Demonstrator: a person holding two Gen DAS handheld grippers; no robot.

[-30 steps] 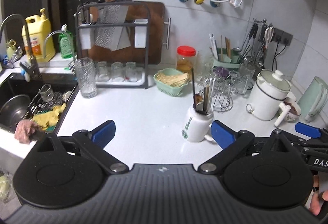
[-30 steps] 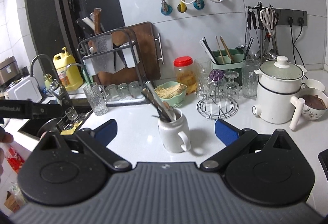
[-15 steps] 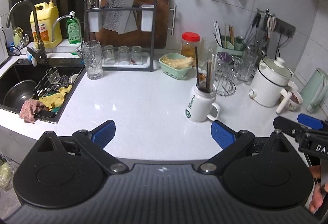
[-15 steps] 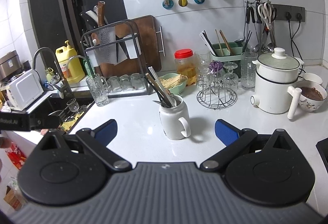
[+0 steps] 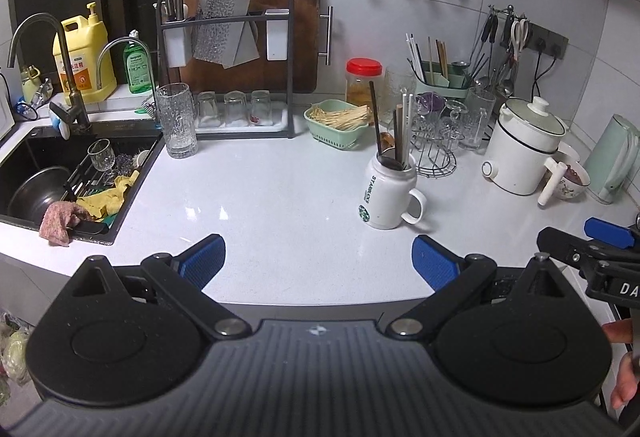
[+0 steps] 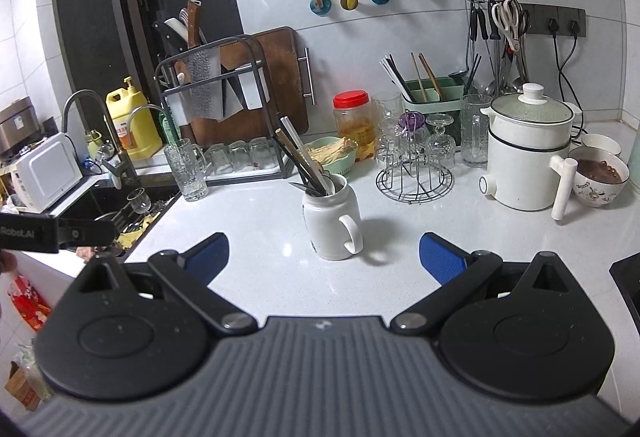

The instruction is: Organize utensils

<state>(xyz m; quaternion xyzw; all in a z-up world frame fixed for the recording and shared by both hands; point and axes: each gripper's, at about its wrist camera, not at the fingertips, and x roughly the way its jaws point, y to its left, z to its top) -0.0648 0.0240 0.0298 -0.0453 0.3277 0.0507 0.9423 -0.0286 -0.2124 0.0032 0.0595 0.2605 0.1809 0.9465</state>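
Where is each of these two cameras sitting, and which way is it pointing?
Left wrist: sits on the left gripper, open and empty, facing the counter and sink; the right gripper and a hand show at right.
Right wrist: sits on the right gripper, open, facing the white mug; the left gripper shows at left.
Shared: the mug of utensils, green utensil holder.

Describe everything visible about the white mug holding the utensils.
The white mug looks like glazed ceramic, tall with a slightly narrowed neck and a looped handle turned toward the right wrist camera. The left wrist view shows green Starbucks lettering and a round logo on its side. It stands upright on the white countertop, apart from the wire glass rack. Dark and pale chopsticks and other utensils stick out of it, leaning. Neither gripper touches it.
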